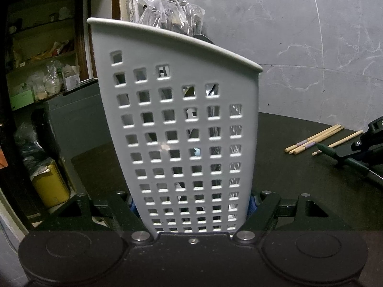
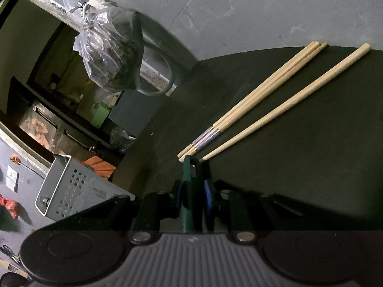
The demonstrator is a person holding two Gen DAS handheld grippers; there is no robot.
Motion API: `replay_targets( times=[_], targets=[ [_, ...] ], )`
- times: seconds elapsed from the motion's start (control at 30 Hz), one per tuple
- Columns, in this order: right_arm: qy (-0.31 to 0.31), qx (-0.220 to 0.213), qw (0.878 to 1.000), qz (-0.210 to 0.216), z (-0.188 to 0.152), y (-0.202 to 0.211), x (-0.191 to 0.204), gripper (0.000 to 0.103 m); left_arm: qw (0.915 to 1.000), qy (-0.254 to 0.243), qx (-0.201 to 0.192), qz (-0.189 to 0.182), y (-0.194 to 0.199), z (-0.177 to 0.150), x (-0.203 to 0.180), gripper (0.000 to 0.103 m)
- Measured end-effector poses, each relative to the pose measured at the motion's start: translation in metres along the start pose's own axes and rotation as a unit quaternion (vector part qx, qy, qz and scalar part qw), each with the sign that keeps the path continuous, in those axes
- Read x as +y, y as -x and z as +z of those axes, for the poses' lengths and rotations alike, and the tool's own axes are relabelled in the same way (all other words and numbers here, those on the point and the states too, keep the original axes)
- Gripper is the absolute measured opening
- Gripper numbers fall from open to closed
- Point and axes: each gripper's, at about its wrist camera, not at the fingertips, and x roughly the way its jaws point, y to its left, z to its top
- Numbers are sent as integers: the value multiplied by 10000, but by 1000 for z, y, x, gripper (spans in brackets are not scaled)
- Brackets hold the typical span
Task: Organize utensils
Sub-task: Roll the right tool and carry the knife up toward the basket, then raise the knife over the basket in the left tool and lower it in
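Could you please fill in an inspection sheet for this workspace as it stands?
Surface: dark table, mostly bare.
Job's things: grey perforated holder, upright; four chopsticks lying on the table, three together and one apart; green-handled utensil.
Clutter: nothing seen on the table.
Grippers: left gripper shut on the holder's lower sides; right gripper shut on the utensil's handle, close to the chopstick ends.
Cables: nothing seen.
Surroundings: grey marbled wall; hanging plastic bag; cluttered shelves; yellow container on the floor.
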Motion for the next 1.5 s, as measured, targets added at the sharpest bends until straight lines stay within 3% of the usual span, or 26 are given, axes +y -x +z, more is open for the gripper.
replay_targets(
  times=[0.13,0.27,0.37,0.47,0.6,0.77,0.83,0.9,0.93,1.1,1.13,1.2,1.3,1.37,1.5],
  targets=[
    [235,8,9996,-137,-2,1,6,21,10000,-7,-2,10,0,0,-1,78],
    [1118,79,9911,-720,-6,-4,36,21,10000,-7,0,17,-1,0,-1,78],
    [2078,203,9685,-1355,-15,-13,66,21,10000,3,-9,22,-1,0,-1,78],
    [2789,370,9447,-1683,-28,-23,88,21,10000,8,-13,18,-1,0,-2,78],
    [3181,480,9295,-1806,-35,-32,102,22,10000,11,-20,9,-1,-1,-1,77],
    [3250,613,9279,-1720,-34,-39,108,43,10000,11,-25,-2,-2,-1,0,77],
    [3325,673,9249,-1715,-33,-43,110,46,10000,17,-30,-2,-2,-2,0,77],
    [3338,681,9233,-1773,-31,-46,112,37,10000,35,-36,-6,-2,-2,1,77],
    [3412,669,9188,-1871,-31,-47,114,21,10000,55,-42,-10,-2,-2,1,77],
    [3395,913,9153,-1965,-24,-57,120,19,9999,97,-88,-35,-1,-4,4,77],
    [3279,1000,9218,-1813,-20,-57,120,20,9999,102,-93,-43,-1,-4,5,77],
    [2666,1030,9490,-1333,-7,-54,113,20,9999,108,-100,-64,0,-5,6,77],
    [2093,641,9739,-608,-3,-48,101,20,9999,91,-102,-68,0,-7,7,77],
    [1795,465,9824,-218,-5,-47,93,20,9999,98,-104,-68,0,-7,7,76],
    [1676,14,9849,428,-7,-40,90,20,9999,77,-110,-68,0,-7,8,76]
  ],
)
